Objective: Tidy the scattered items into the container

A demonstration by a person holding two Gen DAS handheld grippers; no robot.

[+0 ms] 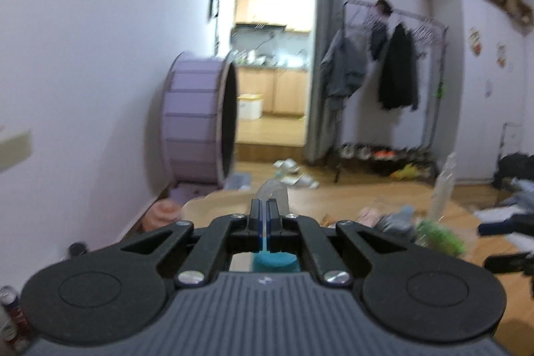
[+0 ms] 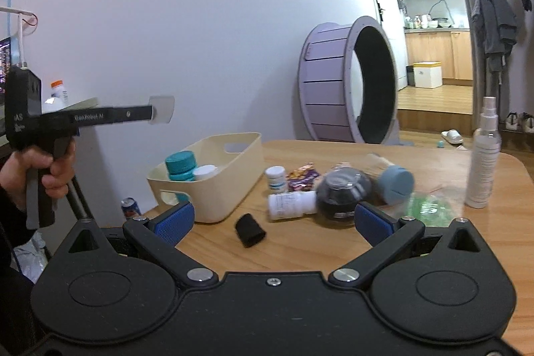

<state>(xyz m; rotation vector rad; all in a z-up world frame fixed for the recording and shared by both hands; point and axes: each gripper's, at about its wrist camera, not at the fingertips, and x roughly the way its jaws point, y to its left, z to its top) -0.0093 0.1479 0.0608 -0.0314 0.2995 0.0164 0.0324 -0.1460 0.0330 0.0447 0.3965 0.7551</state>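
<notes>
Cream bin (image 2: 213,175), the container, at ten o'clock on wooden table (image 2: 333,242) in the right wrist view, already holding a teal-capped bottle (image 2: 180,165) and a white-capped jar (image 2: 204,171). Scattered outside it, toward the centre and three o'clock: small black cylinder (image 2: 250,230) lying nearest, white pill bottle (image 2: 292,204) on its side, small upright white bottle (image 2: 277,178), purple snack packet (image 2: 302,177), dark round jar (image 2: 343,194), blue-capped brush-like item (image 2: 393,184), green crinkly bag (image 2: 427,208), tall clear spray bottle (image 2: 484,155) upright at three o'clock.

Right gripper (image 2: 273,222) spread wide, nothing between its blue pads (image 2: 175,221), aimed over the black cylinder and pill bottle. Left gripper (image 1: 265,216) with jaws pressed nearly together; a thin clear or bluish sliver between them, too blurred to tell whether anything is gripped. Left hand (image 2: 36,169) at nine o'clock, raised above table level beside the bin.

Judged early: two items in, about eight left out.
</notes>
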